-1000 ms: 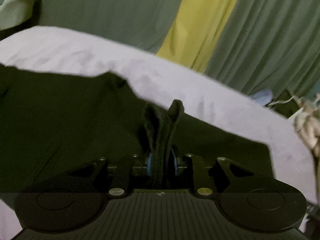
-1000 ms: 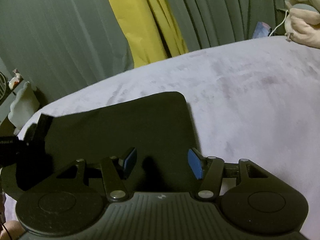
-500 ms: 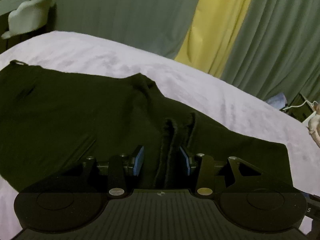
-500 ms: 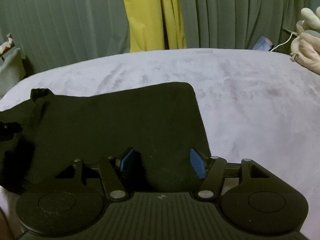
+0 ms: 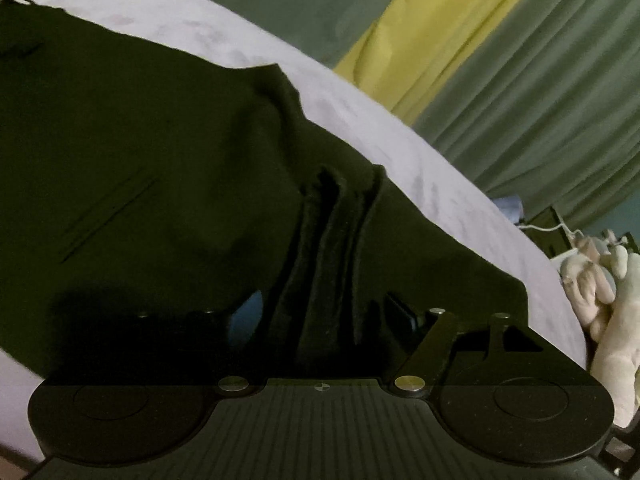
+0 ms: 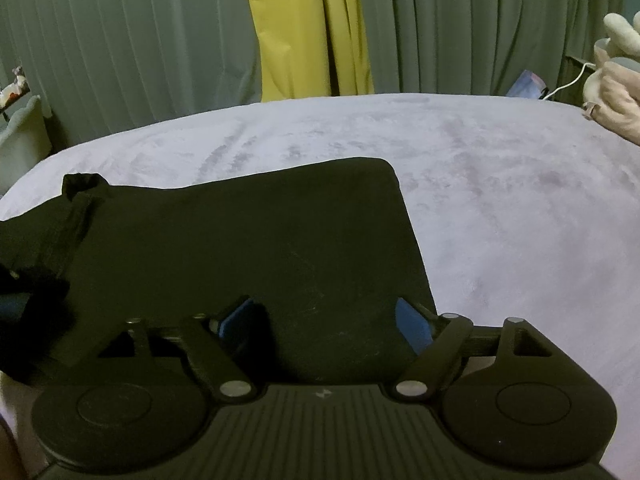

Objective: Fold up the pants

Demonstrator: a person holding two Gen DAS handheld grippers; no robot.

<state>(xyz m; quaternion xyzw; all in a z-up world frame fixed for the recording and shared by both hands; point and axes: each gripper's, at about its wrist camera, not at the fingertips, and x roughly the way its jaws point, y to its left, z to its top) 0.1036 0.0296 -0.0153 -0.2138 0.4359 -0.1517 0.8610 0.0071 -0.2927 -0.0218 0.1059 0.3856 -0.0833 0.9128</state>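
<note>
Dark green-black pants [image 5: 140,168] lie spread on a pale lilac bed cover [image 5: 440,184]. In the left wrist view my left gripper [image 5: 328,316] is open, its blue pads apart on either side of a bunched ridge of fabric [image 5: 332,240] that rests between them. In the right wrist view the pants [image 6: 248,248] show as a flat folded panel with a rounded far corner. My right gripper [image 6: 328,320] is open and empty, low over the panel's near edge. The left gripper shows dimly at the left edge [image 6: 16,308].
Green curtains [image 6: 120,60] with a yellow strip [image 6: 308,32] hang behind the bed. A beige plush toy [image 6: 616,92] and a white cable [image 6: 568,84] lie at the right edge. A pale object [image 6: 20,136] stands at far left.
My left gripper was shut on the bunched fabric, then opened and let it go; the ridge now slumps between the pads. The right gripper stayed open, shifting slightly.
</note>
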